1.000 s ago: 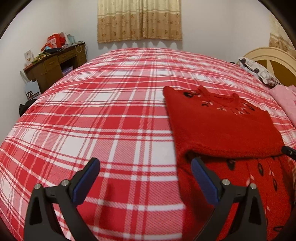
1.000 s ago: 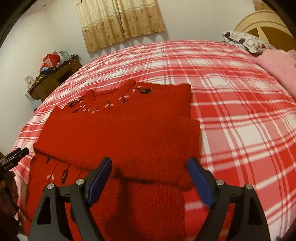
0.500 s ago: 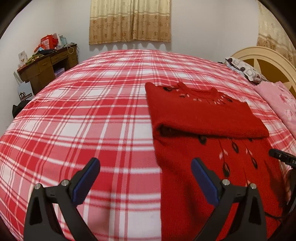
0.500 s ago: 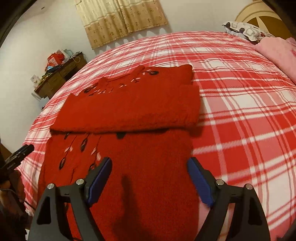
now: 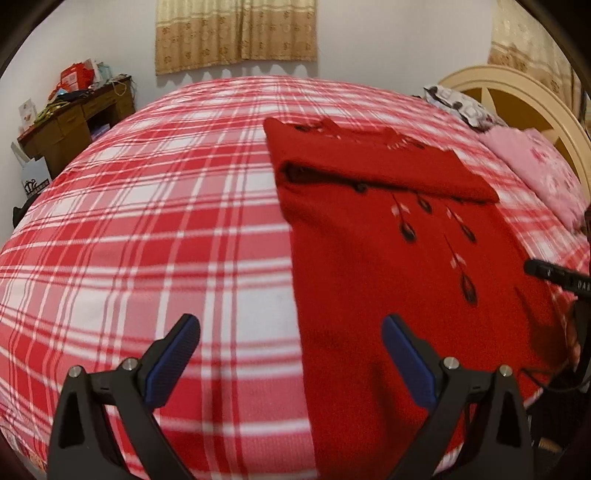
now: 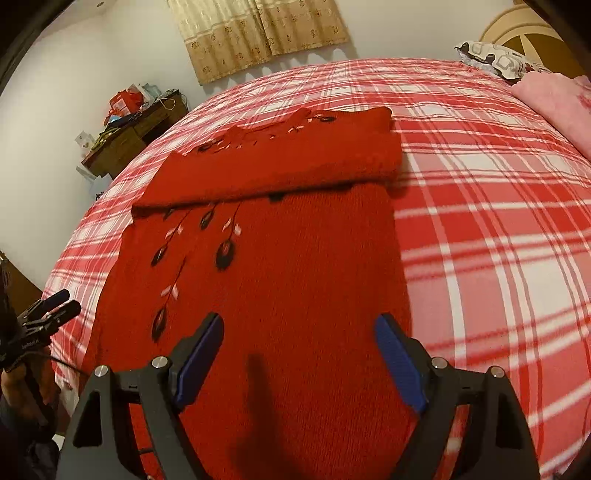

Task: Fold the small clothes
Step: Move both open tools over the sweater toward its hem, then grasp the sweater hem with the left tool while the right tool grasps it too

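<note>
A red knitted sweater [image 5: 388, 266] [image 6: 280, 273] with dark embroidered leaves lies flat on the red-and-white plaid bed [image 5: 155, 221] [image 6: 480, 206], its sleeves folded across the chest as a band [image 6: 273, 166]. My left gripper [image 5: 291, 343] is open above the sweater's lower left edge, one finger over the plaid, the other over the knit. My right gripper [image 6: 299, 343] is open above the lower right part of the sweater, nothing between its pads. Each gripper shows at the edge of the other's view: the right [image 5: 557, 275], the left [image 6: 48, 314].
A pink blanket [image 5: 543, 177] [image 6: 561, 99] and a patterned pillow [image 5: 458, 105] lie at the cream headboard [image 5: 517, 99] on the right. A cluttered wooden desk [image 5: 74, 122] [image 6: 136, 129] stands by the far left wall under a curtain [image 5: 236, 33].
Both grippers have drawn back toward the near edge of the bed, from the folded sleeve band to the sweater's lower part. Both stayed open. The sweater has not moved.
</note>
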The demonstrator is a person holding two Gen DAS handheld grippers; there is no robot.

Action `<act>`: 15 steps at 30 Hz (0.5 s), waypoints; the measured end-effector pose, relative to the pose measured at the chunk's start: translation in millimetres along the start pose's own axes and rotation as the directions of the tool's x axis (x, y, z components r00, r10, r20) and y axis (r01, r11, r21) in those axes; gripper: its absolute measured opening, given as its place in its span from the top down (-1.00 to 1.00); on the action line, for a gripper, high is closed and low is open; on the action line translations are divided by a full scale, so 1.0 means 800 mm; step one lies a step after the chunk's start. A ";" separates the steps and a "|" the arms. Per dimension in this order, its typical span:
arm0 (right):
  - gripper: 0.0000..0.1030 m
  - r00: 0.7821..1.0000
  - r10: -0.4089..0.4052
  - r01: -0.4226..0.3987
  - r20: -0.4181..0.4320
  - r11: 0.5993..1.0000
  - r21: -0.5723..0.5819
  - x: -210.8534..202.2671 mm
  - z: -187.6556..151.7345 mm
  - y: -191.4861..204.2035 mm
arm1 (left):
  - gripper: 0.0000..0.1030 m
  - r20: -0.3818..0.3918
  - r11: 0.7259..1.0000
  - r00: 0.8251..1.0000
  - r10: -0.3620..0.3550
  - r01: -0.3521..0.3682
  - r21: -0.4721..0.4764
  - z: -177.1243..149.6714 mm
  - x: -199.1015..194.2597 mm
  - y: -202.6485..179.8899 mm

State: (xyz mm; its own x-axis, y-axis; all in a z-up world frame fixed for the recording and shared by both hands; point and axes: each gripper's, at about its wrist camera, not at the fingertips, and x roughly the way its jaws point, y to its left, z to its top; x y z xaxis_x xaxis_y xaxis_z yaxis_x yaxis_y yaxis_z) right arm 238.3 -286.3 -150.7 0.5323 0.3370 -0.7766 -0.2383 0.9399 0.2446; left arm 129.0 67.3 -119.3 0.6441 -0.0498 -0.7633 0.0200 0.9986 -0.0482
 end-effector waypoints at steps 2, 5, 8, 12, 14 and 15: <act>-0.64 1.000 -0.005 0.005 0.000 1.000 0.002 -0.005 -0.010 0.001 | -0.96 -0.006 1.000 1.000 -0.008 0.008 0.008 -0.010 -0.007 -0.002; -0.64 1.000 -0.014 0.014 0.001 1.000 0.009 -0.011 -0.023 0.001 | -0.95 -0.016 1.000 1.000 -0.018 0.018 0.000 -0.022 -0.013 -0.003; -0.64 1.000 -0.027 0.027 0.004 0.999 0.024 -0.017 -0.036 0.000 | -0.92 -0.039 0.999 0.999 -0.033 0.033 -0.009 -0.033 -0.019 -0.006; -0.64 0.999 -0.049 0.049 0.010 0.999 -0.002 -0.029 -0.050 0.006 | -0.78 -0.061 0.998 0.996 -0.067 0.066 -0.021 -0.051 -0.027 -0.012; -0.64 0.999 -0.050 0.050 0.006 0.999 -0.004 -0.034 -0.058 0.008 | -0.67 -0.086 0.995 0.992 -0.094 0.091 -0.035 -0.057 -0.026 -0.012; -0.64 0.999 -0.050 0.050 0.005 0.999 -0.003 -0.036 -0.062 0.008 | -0.59 -0.094 0.994 0.990 -0.104 0.100 -0.041 -0.059 -0.026 -0.012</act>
State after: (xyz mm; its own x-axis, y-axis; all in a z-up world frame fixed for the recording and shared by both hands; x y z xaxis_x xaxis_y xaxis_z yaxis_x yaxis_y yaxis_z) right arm 180.9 -292.6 -155.3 0.5471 0.2903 -0.7851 -0.2139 0.9553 0.2041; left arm 79.7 58.0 -133.3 0.5642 -0.1544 -0.8111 0.0531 0.9871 -0.1510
